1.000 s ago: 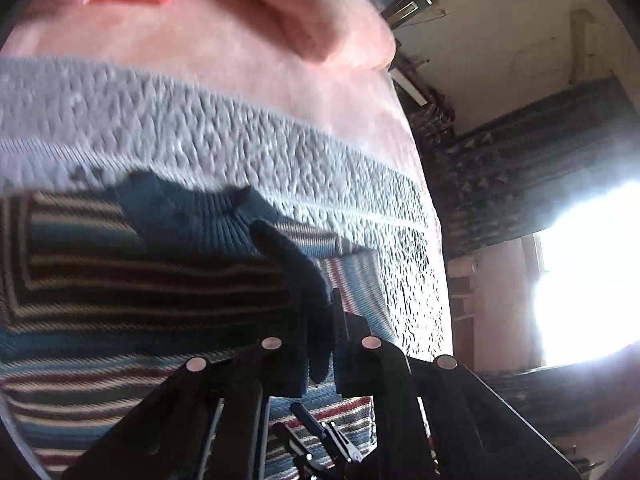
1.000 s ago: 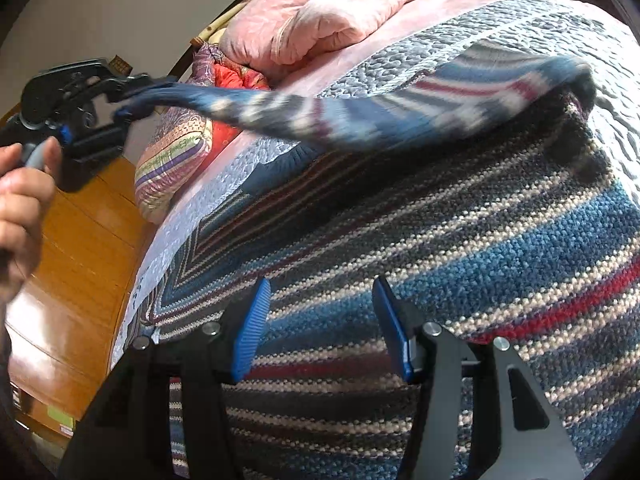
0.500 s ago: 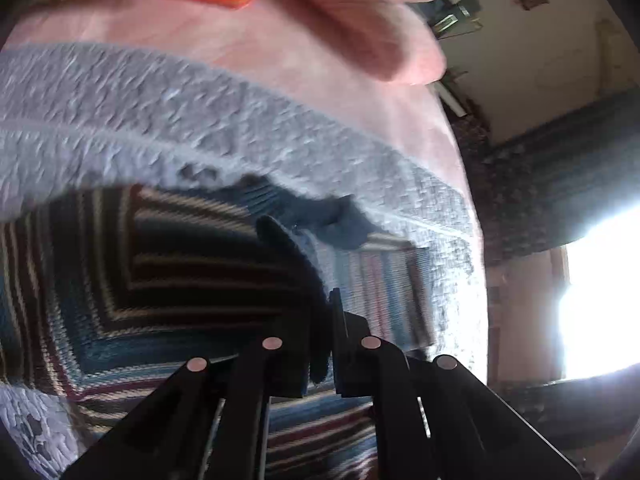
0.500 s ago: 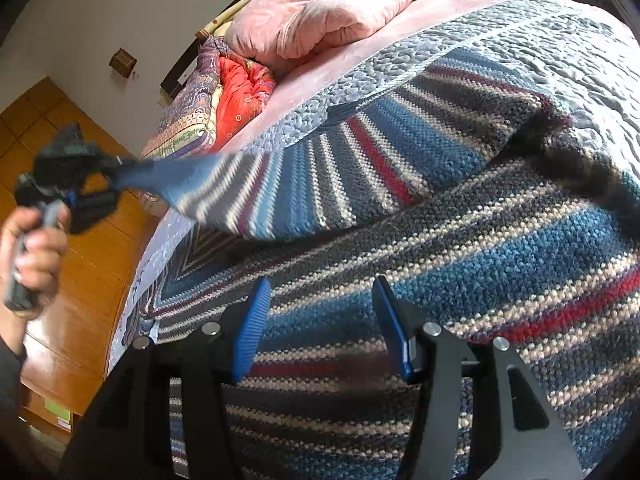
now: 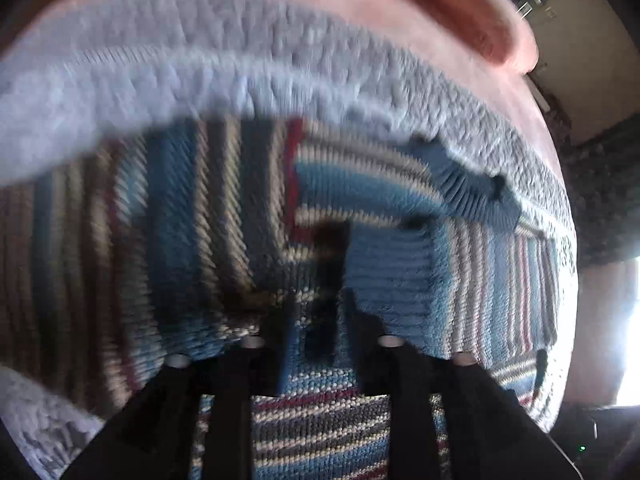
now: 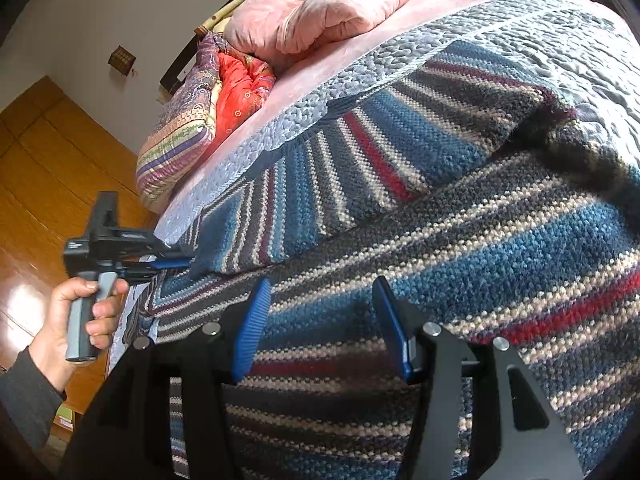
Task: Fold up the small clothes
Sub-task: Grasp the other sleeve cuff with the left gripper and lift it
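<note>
Striped knit sweater (image 6: 460, 280), banded in blue, grey, cream and red, is lying flat and filling the centre and lower right of the right wrist frame. One sleeve (image 6: 360, 168) is lying folded diagonally across the body toward centre left. Its blue ribbed cuff (image 5: 390, 276) is apparently resting mid-frame, blurred, in the left wrist view.

Striped knitted sweater (image 6: 460, 264): laid flat on the grey quilted bedspread (image 6: 520, 28), one sleeve (image 6: 360, 168) folded across the body. Sleeve cuff (image 6: 208, 256) held at the left edge of the sweater by the left gripper (image 6: 176, 262), itself held in a hand (image 6: 80, 320) at the bedside. Right gripper (image 6: 320, 320): set over the sweater body, fingers apart. Pink folded blanket (image 6: 320, 12): placed behind the bedspread. Patterned pillow (image 6: 180, 128) and red cushion (image 6: 244, 84): placed left of the blanket. Wooden floor (image 6: 36, 184): left of the bed.
</note>
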Motion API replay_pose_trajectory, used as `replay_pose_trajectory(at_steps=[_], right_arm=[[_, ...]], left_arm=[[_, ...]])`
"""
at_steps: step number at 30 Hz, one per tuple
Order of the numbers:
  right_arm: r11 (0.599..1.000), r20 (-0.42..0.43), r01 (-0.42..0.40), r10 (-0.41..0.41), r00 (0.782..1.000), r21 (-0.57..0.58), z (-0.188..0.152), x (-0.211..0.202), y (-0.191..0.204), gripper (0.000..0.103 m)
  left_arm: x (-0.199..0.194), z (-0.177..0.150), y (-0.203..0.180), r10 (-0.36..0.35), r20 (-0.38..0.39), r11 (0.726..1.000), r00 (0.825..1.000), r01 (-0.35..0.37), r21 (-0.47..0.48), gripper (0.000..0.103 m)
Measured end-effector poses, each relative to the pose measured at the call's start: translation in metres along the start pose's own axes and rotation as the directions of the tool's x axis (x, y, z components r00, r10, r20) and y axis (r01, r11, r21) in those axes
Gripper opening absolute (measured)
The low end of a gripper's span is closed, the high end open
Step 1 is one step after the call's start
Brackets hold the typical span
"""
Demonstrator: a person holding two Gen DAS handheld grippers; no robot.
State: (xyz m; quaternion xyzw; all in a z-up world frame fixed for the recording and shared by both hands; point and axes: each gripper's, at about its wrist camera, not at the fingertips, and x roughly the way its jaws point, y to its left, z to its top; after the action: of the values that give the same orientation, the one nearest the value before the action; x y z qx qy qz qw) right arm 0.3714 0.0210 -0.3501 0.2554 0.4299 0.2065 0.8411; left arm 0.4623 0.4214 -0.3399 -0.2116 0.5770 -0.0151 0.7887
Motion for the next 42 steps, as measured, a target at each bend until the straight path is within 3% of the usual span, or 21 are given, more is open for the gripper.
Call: replay_pose_trajectory(at_steps=[1, 2, 3, 5, 8, 9, 12, 15, 18, 21, 27, 30, 35, 38, 40, 42], right_arm=[[1.000, 0.002, -0.001, 0.001, 1.000, 0.002, 0.000, 0.000, -0.001, 0.053], [1.000, 0.004, -0.003, 0.003, 1.000, 0.003, 0.001, -0.001, -0.001, 0.053], [1.000, 0.005, -0.004, 0.004, 1.000, 0.005, 0.001, -0.001, -0.001, 0.053], [1.000, 0.003, -0.005, 0.005, 1.000, 0.003, 0.001, -0.001, -0.002, 0.053], [1.000, -0.002, -0.005, 0.005, 1.000, -0.005, -0.001, -0.002, -0.002, 0.053], [1.000, -0.001, -0.005, 0.005, 1.000, -0.009, -0.001, -0.003, -0.002, 0.053], [1.000, 0.001, -0.004, 0.004, 1.000, -0.024, -0.003, -0.005, -0.001, 0.053], [0.999, -0.004, 0.001, -0.001, 1.000, -0.037, -0.006, -0.008, 0.001, 0.053], [0.998, 0.004, 0.005, -0.005, 1.000, -0.069, -0.008, -0.014, 0.007, 0.053], [0.995, 0.016, 0.005, -0.004, 1.000, -0.102, -0.010, -0.020, 0.016, 0.053], [0.990, -0.002, -0.007, 0.007, 1.000, -0.144, -0.015, -0.018, 0.034, 0.055], [0.983, -0.019, -0.019, 0.016, 1.000, -0.182, -0.021, -0.014, 0.046, 0.055], [0.974, -0.037, -0.020, 0.012, 0.999, -0.224, -0.028, -0.010, 0.060, 0.056], [0.974, -0.048, -0.014, 0.003, 0.999, -0.228, -0.031, -0.005, 0.061, 0.056], [0.973, -0.053, -0.011, -0.001, 0.999, -0.231, -0.032, -0.002, 0.062, 0.056], [0.971, -0.055, -0.009, -0.005, 0.998, -0.240, -0.034, -0.001, 0.064, 0.056]], left_arm=[[-0.010, -0.002, -0.005, -0.046, 0.033, 0.999, 0.998, 0.046, 0.001, 0.044], [-0.016, -0.005, -0.010, -0.111, 0.049, 0.994, 0.993, 0.111, 0.005, 0.045], [-0.016, -0.010, -0.020, -0.202, 0.036, 0.979, 0.979, 0.201, 0.020, 0.045], [-0.004, -0.015, -0.029, -0.268, -0.004, 0.963, 0.963, 0.268, 0.015, 0.045], [0.030, -0.019, -0.025, -0.182, -0.054, 0.983, 0.982, 0.182, -0.002, 0.045], [0.043, -0.021, -0.019, -0.133, -0.065, 0.991, 0.989, 0.133, -0.003, 0.039], [0.042, -0.024, -0.008, -0.136, -0.054, 0.991, 0.989, 0.135, -0.017, 0.028], [0.027, -0.026, 0.004, -0.129, -0.045, 0.991, 0.991, 0.128, -0.026, 0.029], [-0.010, -0.032, 0.033, -0.103, 0.011, 0.993, 0.995, 0.104, -0.053, 0.061], [-0.057, -0.043, 0.090, -0.131, 0.112, 0.979, 0.985, 0.147, -0.145, 0.075], [-0.144, -0.075, 0.253, -0.050, 0.316, 0.891, 0.947, 0.185, -0.414, 0.080], [-0.167, -0.094, 0.334, 0.025, 0.380, 0.809, 0.925, 0.205, -0.552, 0.080], [-0.163, -0.094, 0.398, 0.095, 0.403, 0.737, 0.910, 0.207, -0.643, 0.080], [-0.153, -0.090, 0.422, 0.117, 0.392, 0.711, 0.912, 0.198, -0.674, 0.080], [-0.147, -0.090, 0.435, 0.120, 0.393, 0.702, 0.912, 0.201, -0.683, 0.080], [-0.145, -0.088, 0.440, 0.138, 0.406, 0.716, 0.903, 0.193, -0.671, 0.079]])
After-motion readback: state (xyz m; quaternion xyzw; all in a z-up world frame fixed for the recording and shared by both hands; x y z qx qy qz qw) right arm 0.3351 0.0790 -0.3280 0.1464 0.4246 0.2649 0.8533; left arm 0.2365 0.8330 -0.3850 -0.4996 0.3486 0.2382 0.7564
